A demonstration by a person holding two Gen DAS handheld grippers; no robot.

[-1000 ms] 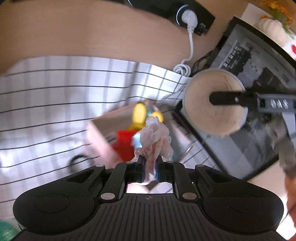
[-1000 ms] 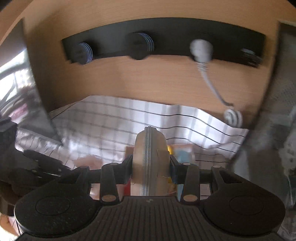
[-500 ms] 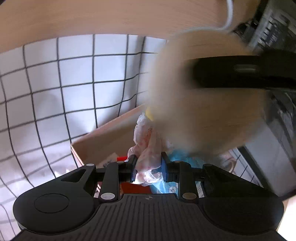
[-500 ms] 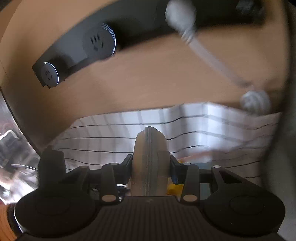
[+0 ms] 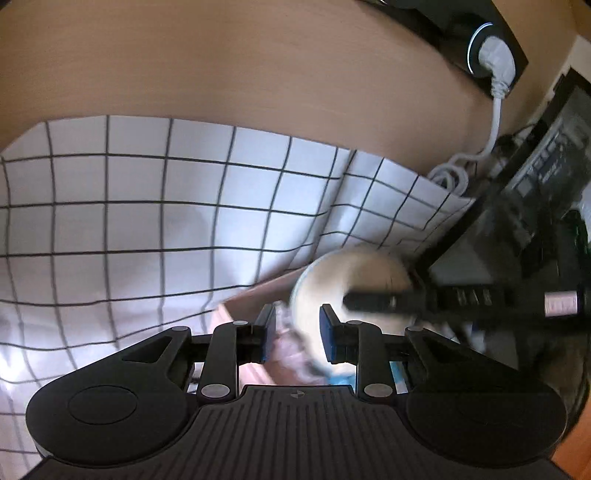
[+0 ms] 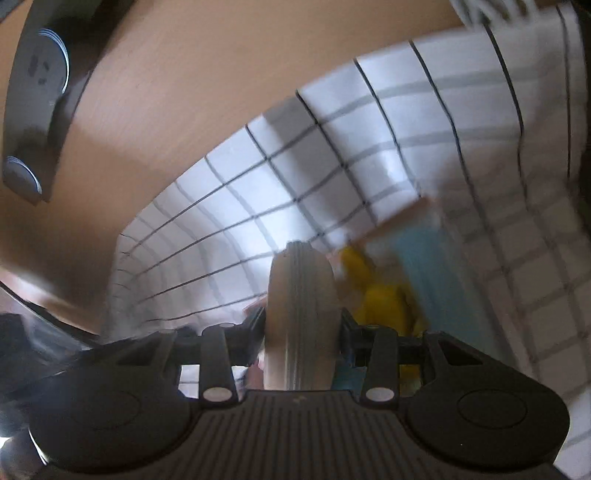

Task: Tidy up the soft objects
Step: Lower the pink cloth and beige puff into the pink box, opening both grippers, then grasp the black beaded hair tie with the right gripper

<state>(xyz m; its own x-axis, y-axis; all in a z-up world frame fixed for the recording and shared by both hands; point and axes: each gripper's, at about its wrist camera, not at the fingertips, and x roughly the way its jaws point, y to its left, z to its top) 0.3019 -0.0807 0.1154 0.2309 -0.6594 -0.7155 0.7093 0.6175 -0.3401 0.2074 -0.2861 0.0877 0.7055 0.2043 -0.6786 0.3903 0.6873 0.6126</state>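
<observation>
The left gripper [image 5: 297, 334] points down at a slant over the near edge of a cardboard box [image 5: 258, 291] that sits on a white checked cloth [image 5: 147, 206] spread over the wooden desk [image 5: 221, 66]. Its blue-padded fingers [image 5: 328, 338] stand apart with nothing pressed between them; blurred pinkish fabric [image 5: 286, 345] lies below the gap, seemingly in the box, though the blur hides whether it touches either pad. Just beyond and to the right of those fingers, the right gripper [image 6: 303, 321] reaches in from the right side of the left wrist view, its dark finger [image 5: 384, 301] lying across the flat face of a round beige cushion-like disc [image 5: 351, 280]. In the right wrist view that disc [image 6: 303, 314] stands on edge, clamped between the two fingers, its ribbed grey rim facing the camera. This gripper is rolled to one side and tilted downward, so the cloth and box appear slanted. Past the disc, to its right, lie a yellow soft toy [image 6: 380, 295] and a light blue item [image 6: 432, 266] inside the box, whose far rim [image 6: 399, 218] shows above them. At the far right of the left wrist view a white plug [image 5: 495, 62] sits in a black power strip [image 5: 454, 22], its cord running down behind the cloth.
</observation>
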